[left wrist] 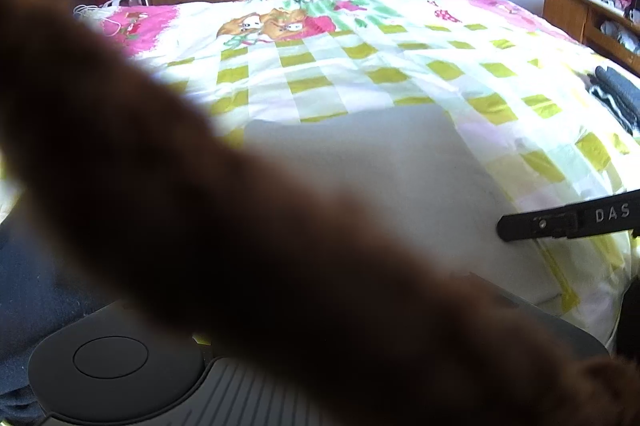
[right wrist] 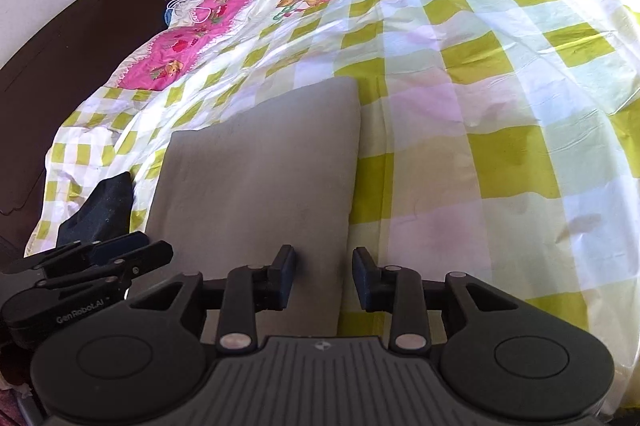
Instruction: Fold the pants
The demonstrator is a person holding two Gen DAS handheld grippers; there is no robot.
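We are seeing the right claw [right wrist: 324, 276] gaping open, gripping nothing, straddling the near edge of the folded grey pants [right wrist: 260, 170] lying on the checked bedspread [right wrist: 500, 86]. The left claw [right wrist: 120, 258] is sitting nearly closed beside them; its hold is unclear.

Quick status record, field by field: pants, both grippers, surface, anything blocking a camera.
pants: grey pants, folded into a flat rectangle on the bed
surface: checked bedsheet, yellow-green and white
right gripper: right gripper open, empty, over the pants' near right edge
left gripper: left gripper fingers close together, beside the pants' left edge; nothing seen between them
left camera: mostly blocked by a blurred brown sleeve
other: dark folded clothes at the bed's right side
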